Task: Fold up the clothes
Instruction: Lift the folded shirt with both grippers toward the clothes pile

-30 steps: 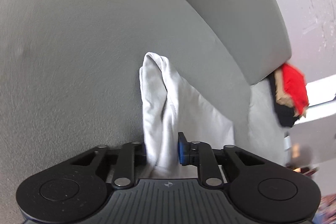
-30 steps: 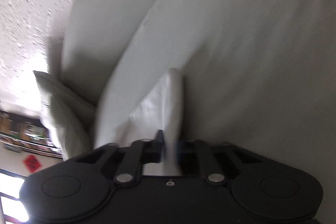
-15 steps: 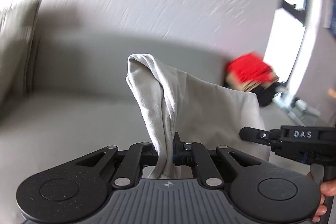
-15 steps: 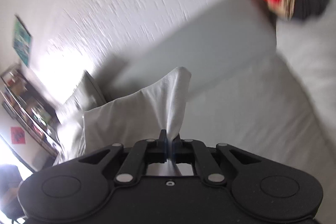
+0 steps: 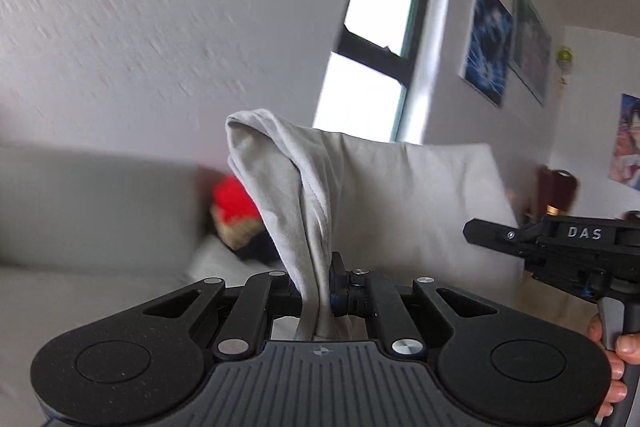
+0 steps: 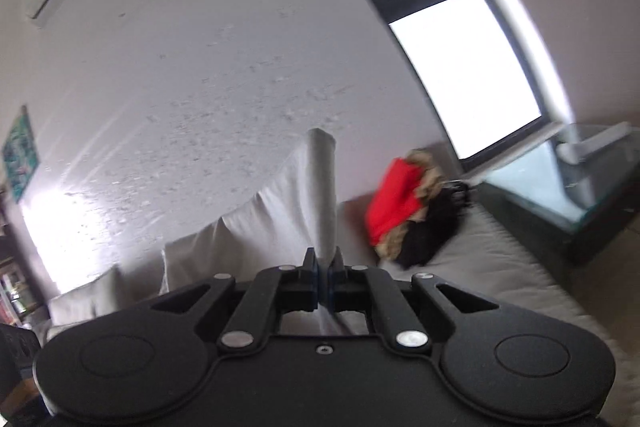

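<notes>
A light grey garment (image 5: 400, 211) hangs in the air, stretched between both grippers. My left gripper (image 5: 320, 291) is shut on a bunched corner of it, with cloth rising above the jaws. My right gripper (image 6: 323, 269) is shut on another corner of the same garment (image 6: 280, 215), which trails away to the left. The right gripper (image 5: 560, 247) also shows at the right of the left wrist view, held by a hand.
A grey sofa (image 5: 80, 211) lies below, also in the right wrist view (image 6: 492, 267). A pile of red, tan and black clothes (image 6: 412, 207) sits on it, seen too in the left wrist view (image 5: 236, 211). A window (image 6: 460, 67) and a glass table (image 6: 560, 195) stand at the right.
Both grippers have lifted the garment off the sofa and tilted up, so the views swung from the cushions to the wall and window. The garment now hangs spread between them.
</notes>
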`<state>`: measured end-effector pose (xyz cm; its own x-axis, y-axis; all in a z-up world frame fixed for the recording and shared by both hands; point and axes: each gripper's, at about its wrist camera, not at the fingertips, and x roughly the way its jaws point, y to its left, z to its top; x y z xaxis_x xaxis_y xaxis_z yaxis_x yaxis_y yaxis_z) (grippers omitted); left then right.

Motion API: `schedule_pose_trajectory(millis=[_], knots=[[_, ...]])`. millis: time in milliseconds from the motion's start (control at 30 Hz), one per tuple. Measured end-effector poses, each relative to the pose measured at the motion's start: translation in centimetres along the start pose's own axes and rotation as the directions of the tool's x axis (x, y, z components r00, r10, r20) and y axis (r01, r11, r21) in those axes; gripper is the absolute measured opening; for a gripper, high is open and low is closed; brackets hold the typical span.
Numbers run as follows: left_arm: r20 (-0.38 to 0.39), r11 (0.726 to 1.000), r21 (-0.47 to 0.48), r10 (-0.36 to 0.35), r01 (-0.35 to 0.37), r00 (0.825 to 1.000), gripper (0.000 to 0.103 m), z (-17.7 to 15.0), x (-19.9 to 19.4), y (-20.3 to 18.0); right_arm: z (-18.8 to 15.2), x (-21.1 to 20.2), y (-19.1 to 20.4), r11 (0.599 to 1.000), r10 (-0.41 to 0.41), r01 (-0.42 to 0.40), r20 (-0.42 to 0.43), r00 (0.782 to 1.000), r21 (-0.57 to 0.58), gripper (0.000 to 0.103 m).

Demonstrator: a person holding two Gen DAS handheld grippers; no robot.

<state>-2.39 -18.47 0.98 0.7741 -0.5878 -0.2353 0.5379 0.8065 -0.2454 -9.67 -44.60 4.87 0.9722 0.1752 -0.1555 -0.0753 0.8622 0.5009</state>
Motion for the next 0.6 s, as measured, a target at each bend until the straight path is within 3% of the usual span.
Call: schedule_pose_trajectory(millis=[200, 333, 600], knots=[[-0.126, 0.999, -0.001, -0.035, 0.035, 0.991, 0.007, -4.1, 6.1, -2.5, -1.3, 0.9, -6.8, 0.988, -0.13, 0.133, -0.048, 0.99, 0.081, 0.004], [-0.212, 1.0, -0.009, -0.029, 0.027, 0.977, 0.007, -6.3, 10.0, -1.4, -2.8, 3.8, -10.0, 0.975, -0.209, 0.214, -0.088, 0.974, 0.06, 0.004], [-0.239, 0.999, 0.009, 0.036, -0.035, 0.97, 0.008, -4.9, 18.3, 0.7, -2.7, 10.6, -12.1, 0.967, -0.252, 0.254, -0.093, 0.963, 0.007, 0.004]])
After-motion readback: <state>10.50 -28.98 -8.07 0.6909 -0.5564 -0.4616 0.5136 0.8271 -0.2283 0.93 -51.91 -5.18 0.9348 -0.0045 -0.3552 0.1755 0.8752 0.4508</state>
